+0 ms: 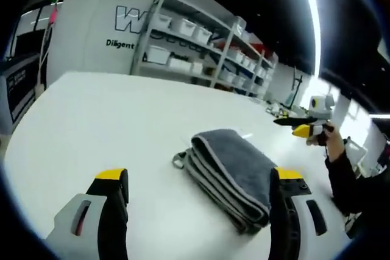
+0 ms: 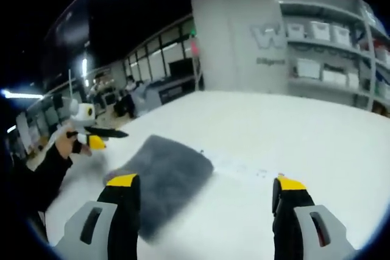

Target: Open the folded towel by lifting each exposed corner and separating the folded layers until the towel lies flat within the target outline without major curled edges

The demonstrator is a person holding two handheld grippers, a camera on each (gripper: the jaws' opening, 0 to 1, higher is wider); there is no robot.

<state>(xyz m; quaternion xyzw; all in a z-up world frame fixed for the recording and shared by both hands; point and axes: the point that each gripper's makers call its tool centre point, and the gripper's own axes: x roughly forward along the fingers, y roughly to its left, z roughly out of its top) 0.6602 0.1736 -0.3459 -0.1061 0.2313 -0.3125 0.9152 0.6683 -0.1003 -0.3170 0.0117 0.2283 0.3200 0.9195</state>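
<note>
In the left gripper view, the left gripper (image 1: 198, 190) is rising from the bottom edge with its two black, yellow-tipped jaws standing wide apart and nothing between them. Just beyond the jaws the folded towel (image 1: 231, 172) is lying on the white table (image 1: 109, 126) — a grey stack of several layers, its folded edges facing the camera and a small loop showing at its near-left corner. The right-hand jaw is overlapping the towel's near end in the picture; whether it is touching the cloth cannot be told. Further off to the right, the right gripper (image 1: 304, 127) is hovering above the table's edge, held by a hand in a dark sleeve (image 1: 342, 175); its jaws are lying close together there. Beyond the table, metal shelving (image 1: 201, 47) with white bins is standing against a white wall with dark lettering.

In the right gripper view, the right gripper (image 2: 204, 196) is showing its own jaws spread wide and holding nothing. The towel (image 2: 161, 178) is lying on the table (image 2: 292, 132) ahead and left of centre, blurred, with the left-hand jaw crossing its near edge in the picture. Further left, the left gripper (image 2: 103, 137) is hovering beside the table — held by a hand in a dark sleeve (image 2: 36, 181). Far behind, people are sitting near windows, and shelving (image 2: 329, 59) is lining the wall at right.
</note>
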